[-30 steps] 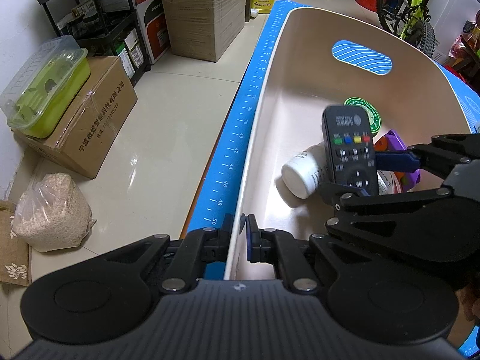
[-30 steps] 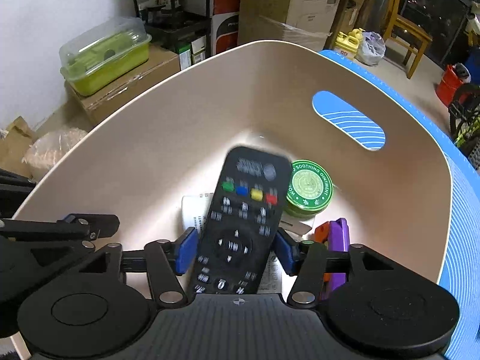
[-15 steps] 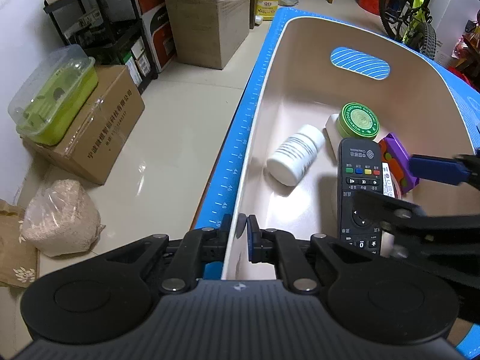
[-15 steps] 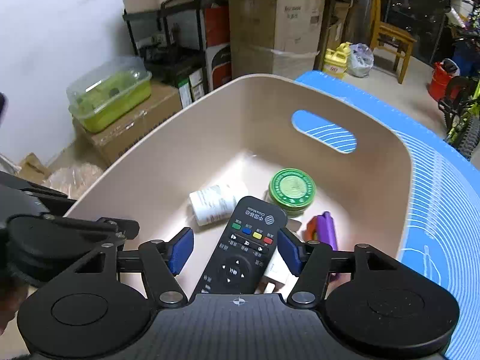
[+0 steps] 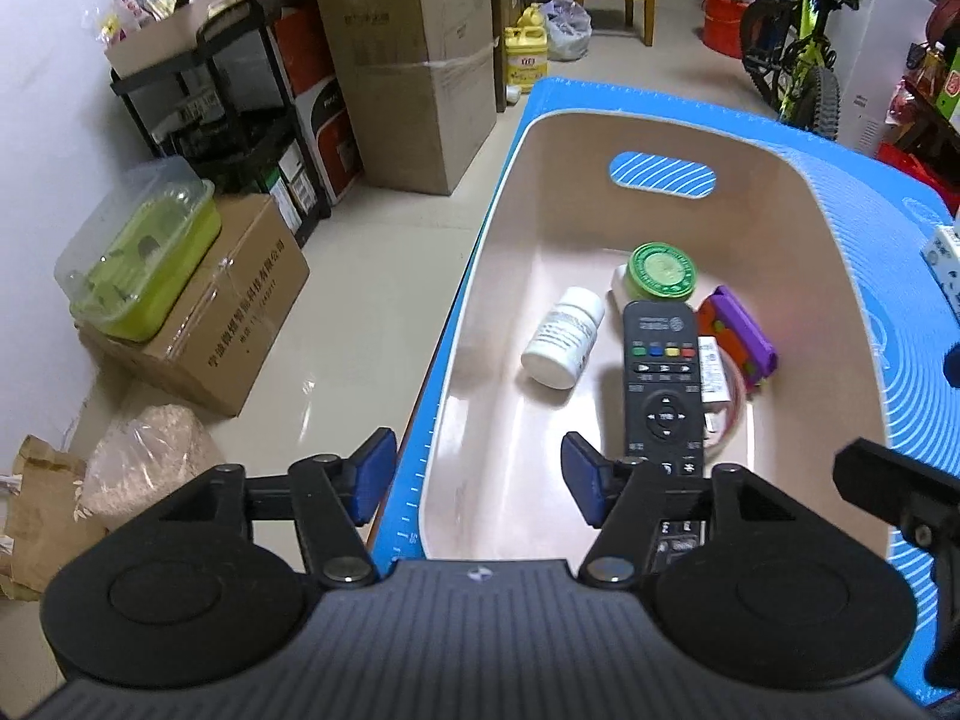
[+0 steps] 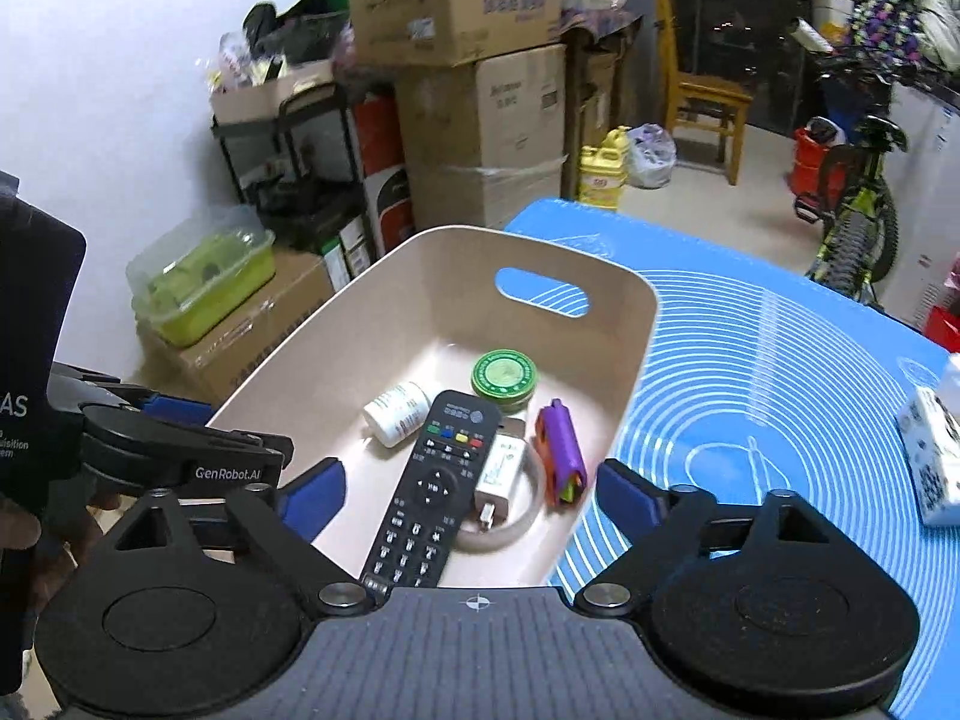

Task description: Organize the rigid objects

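A beige bin point(image 5: 798, 192) point(image 6: 372, 324) stands on the blue mat point(image 6: 750, 372). In it lie a black remote point(image 5: 663, 384) point(image 6: 438, 486), a white pill bottle point(image 5: 564, 336) point(image 6: 397, 412), a green tin point(image 5: 663, 270) point(image 6: 504, 376), a purple and orange block point(image 5: 741, 339) point(image 6: 561, 459), a white charger point(image 6: 501, 471) and a pale ring point(image 6: 528, 510). My left gripper point(image 5: 477, 477) is open above the bin's near left rim, empty. My right gripper point(image 6: 474, 489) is open and empty above the bin's near end.
A white patterned box point(image 6: 933, 450) point(image 5: 945, 258) lies on the mat at the right. On the floor to the left are cardboard boxes point(image 5: 228, 306), a green lidded container point(image 5: 141, 258), a sack point(image 5: 144, 465) and a black shelf point(image 5: 198, 114). A bicycle point(image 6: 852, 204) stands behind.
The right gripper let go of the remote, which now lies in the bin, and drew back up. The left gripper, shut on the bin's rim before, has opened and lifted.
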Available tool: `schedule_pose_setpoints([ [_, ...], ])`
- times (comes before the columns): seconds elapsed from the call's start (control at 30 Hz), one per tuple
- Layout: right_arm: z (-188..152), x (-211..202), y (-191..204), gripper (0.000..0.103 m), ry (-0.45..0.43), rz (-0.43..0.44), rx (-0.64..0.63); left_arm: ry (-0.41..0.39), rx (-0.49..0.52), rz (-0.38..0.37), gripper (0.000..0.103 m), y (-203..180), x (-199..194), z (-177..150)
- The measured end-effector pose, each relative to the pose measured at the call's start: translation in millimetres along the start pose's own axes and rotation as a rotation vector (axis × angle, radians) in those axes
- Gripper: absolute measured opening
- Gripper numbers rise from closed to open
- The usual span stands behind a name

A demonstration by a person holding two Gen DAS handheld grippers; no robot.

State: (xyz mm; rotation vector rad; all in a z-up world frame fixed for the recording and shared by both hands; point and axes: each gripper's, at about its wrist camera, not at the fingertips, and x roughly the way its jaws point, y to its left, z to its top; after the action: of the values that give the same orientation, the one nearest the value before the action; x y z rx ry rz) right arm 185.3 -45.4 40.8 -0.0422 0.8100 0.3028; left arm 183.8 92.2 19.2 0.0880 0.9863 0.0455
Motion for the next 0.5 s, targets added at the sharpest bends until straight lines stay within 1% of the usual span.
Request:
schedule_pose_setpoints([
  [0.17,-14,-30,-5,0.096,-0.031,-0.014,0.041,-0.040,0.001,-0.009,0.065,-3,-29,-8],
  [0.5,-53,-83,-12,0.097,-0.082,-0.075,0.100,-0.115,-0.015,-0.017,0.065,-13,-82,-31],
])
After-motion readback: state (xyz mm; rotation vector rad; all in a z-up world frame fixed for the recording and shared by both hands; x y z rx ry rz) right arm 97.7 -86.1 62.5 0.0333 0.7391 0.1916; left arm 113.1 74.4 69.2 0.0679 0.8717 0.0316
